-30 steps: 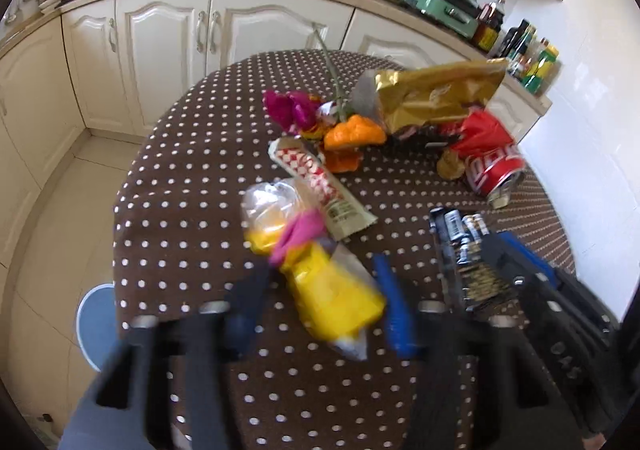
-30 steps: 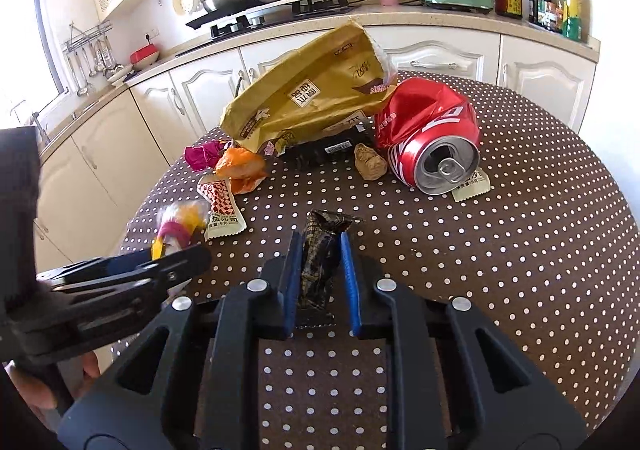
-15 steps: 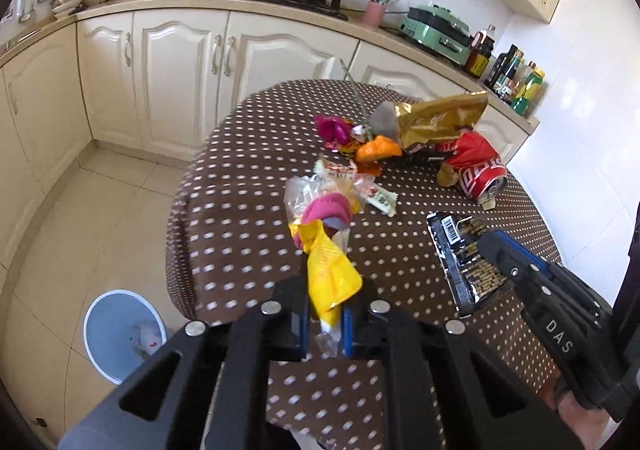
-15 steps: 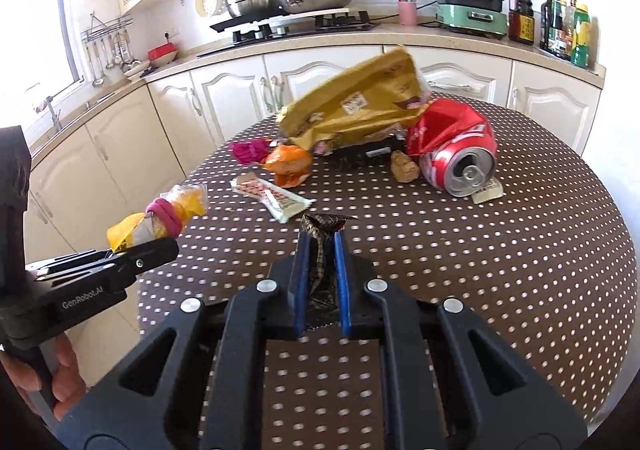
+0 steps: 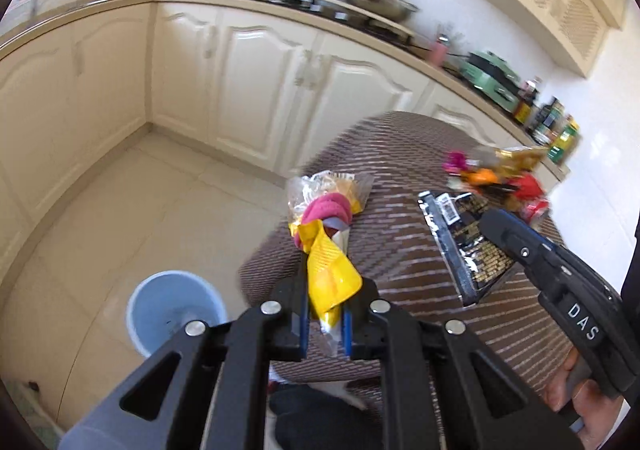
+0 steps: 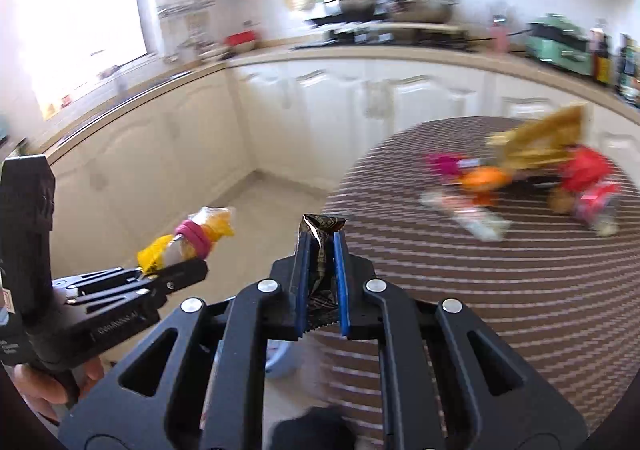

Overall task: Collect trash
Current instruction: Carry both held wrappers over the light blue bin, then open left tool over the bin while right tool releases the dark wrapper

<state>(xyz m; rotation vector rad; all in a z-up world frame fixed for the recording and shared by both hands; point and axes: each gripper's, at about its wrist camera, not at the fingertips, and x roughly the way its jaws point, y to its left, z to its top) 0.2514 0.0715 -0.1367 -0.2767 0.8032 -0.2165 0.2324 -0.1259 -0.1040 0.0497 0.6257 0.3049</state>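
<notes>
My left gripper [image 5: 325, 314] is shut on a yellow and clear plastic wrapper with a pink band [image 5: 326, 246], held in the air past the table's left edge; it also shows in the right wrist view [image 6: 196, 238]. My right gripper [image 6: 320, 274] is shut on a black and gold wrapper [image 6: 320, 250], which also shows in the left wrist view [image 5: 464, 242]. A light blue bin [image 5: 174, 310] stands on the floor below and left of the table. More trash lies on the table: a gold bag [image 6: 540, 142], a red can [image 6: 592, 186], an orange piece [image 6: 484, 180].
The round table with brown dotted cloth [image 6: 520, 290] is to the right. White kitchen cabinets [image 5: 260, 78] run along the back. The tiled floor [image 5: 140, 202] lies between cabinets and table. Both views are blurred by motion.
Both grippers have swung left, off the table toward the floor, each carrying its wrapper. The blue bin is now closer and more central in the left wrist view.
</notes>
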